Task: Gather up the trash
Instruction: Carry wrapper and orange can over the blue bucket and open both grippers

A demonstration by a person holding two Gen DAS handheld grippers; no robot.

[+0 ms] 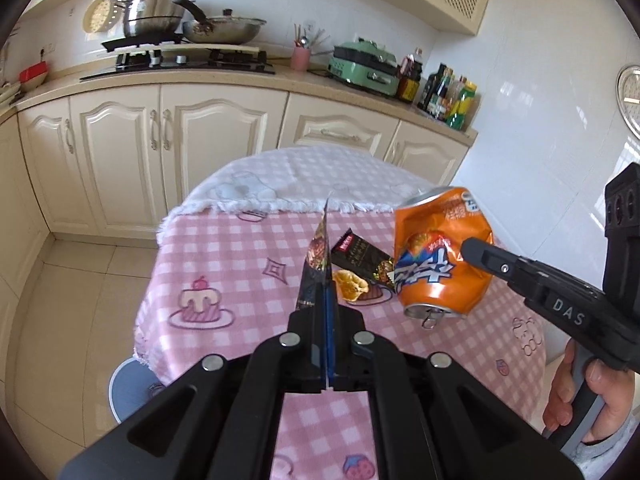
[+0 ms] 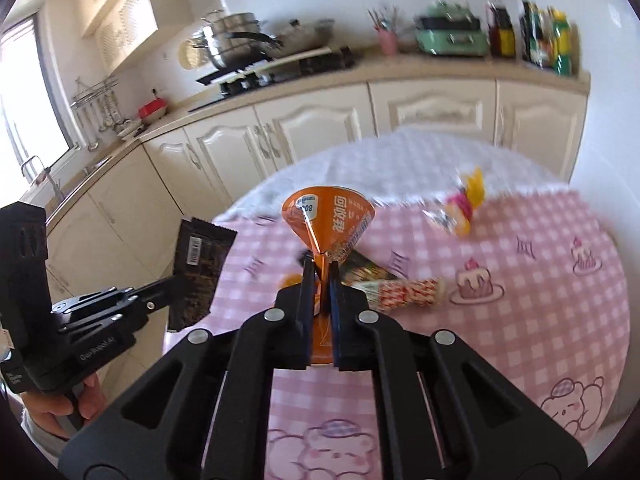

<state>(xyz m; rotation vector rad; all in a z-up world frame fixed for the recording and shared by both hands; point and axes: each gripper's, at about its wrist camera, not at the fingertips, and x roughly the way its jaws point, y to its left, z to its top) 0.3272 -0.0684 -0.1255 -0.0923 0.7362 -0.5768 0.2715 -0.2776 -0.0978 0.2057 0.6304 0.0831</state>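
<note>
Left wrist view: the left claw (image 1: 325, 292) sits low in the centre of the frame, clamped flat on a dark snack wrapper (image 1: 316, 256) that stands edge-on between its fingers, so only a thin sliver of the printed face shows. At the right, the right claw (image 1: 470, 246) reaches in from the lower right and pinches a crushed orange soda can (image 1: 440, 256), held clear above the pink checked counter (image 1: 224, 256) with its pull-tab end turned downward. A hand (image 1: 588, 396) grips that tool's handle at the lower right edge. Between the wrapper and the can, lower in the frame, a second dark wrapper (image 1: 362, 258) and a yellow crumpled cup-like piece (image 1: 350, 286) lie on the cloth. The right wrist view turns this around: the can (image 2: 328, 220) is now seen end-on in the centre, squeezed thin between the right claw's (image 2: 320, 276) fingers, while the wrapper (image 2: 198, 268) at the left shows its broad black back with a barcode, held up by the left claw (image 2: 170, 286) beside the counter edge. Only this view shows a blurred yellow and pink packet (image 2: 460, 204) in the upper right of the cloth and a red-and-white patterned paper cone (image 2: 408, 292) lying just right of the claw. The hand (image 2: 60, 404) on the left tool appears at the lower left. The kitchen cabinets (image 2: 320, 124) cross the background in both views.
</note>
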